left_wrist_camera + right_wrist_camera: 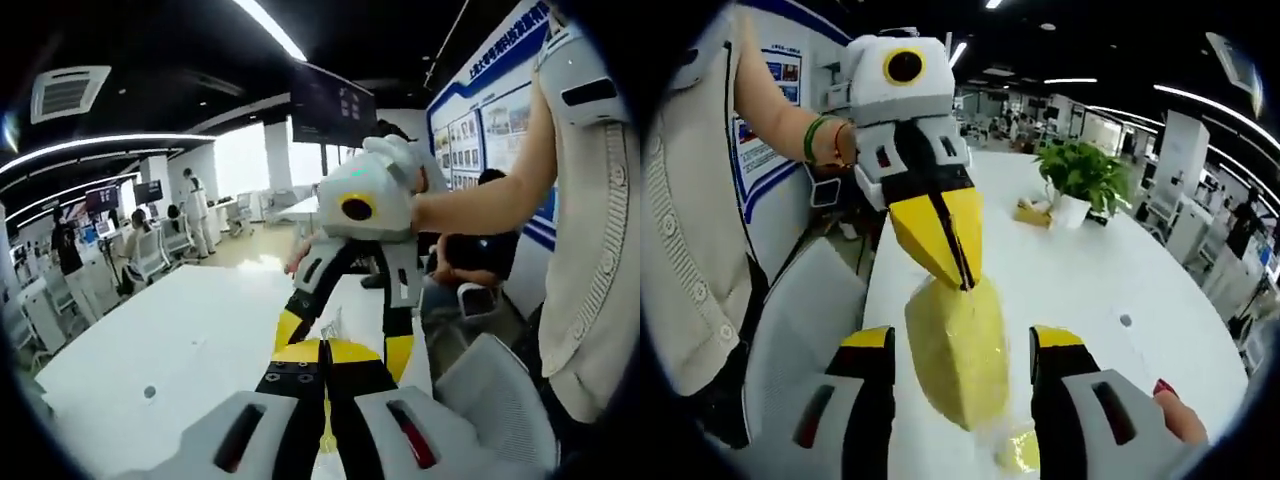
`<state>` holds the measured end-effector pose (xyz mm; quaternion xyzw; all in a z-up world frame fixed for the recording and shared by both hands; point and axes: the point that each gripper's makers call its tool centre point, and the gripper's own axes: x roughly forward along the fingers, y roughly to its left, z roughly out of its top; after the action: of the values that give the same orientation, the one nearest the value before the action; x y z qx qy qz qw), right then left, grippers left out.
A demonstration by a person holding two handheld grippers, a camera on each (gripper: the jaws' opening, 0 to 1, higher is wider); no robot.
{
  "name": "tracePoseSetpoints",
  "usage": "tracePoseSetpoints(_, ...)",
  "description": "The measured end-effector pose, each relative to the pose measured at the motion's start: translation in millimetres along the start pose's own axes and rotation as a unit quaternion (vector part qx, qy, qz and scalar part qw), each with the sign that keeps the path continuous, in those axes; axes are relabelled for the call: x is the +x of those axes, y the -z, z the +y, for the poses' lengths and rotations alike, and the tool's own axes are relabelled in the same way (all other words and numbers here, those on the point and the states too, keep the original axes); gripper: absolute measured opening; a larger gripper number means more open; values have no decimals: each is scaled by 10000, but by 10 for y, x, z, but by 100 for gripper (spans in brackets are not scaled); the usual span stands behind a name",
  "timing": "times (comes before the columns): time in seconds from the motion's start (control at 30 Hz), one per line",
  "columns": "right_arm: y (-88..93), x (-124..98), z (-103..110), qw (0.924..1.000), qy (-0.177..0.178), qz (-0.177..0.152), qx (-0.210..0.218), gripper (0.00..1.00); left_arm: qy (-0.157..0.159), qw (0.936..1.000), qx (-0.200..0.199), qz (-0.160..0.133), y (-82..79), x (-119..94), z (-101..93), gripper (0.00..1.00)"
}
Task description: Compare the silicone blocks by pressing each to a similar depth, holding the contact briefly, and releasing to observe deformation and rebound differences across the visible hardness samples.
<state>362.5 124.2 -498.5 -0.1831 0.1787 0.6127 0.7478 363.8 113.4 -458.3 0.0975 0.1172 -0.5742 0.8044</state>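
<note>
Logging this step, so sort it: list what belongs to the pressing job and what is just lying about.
Job:
- yellow silicone block, in clear wrap, pinched at its top by the left gripper
- right gripper, open, jaws either side of the block
- second yellow piece, near the lower edge

Lying about:
- potted plant
- white table
- white chair

silicone block (pixel 958 350) between right gripper (pixel 962 350) jaws, potted plant (pixel 1080 182) behind on table (pixel 1110 280)
</note>
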Motion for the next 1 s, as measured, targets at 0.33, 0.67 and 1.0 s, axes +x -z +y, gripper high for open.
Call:
tracePoseSetpoints(0.33,276,-201,7,9891,964,-602,940,68,-125,9968,-668,430,739,181,347,0)
tracePoseSetpoints(0.67,662,-398,121,9646,1744,-775,1821,81,242,9839,-1730,381,1224,304,440,0)
tracePoseSetpoints(1.0,789,-601,155,9367,2684,-787,2106,79,-81,9781,-2060,288,1609,272,966,0)
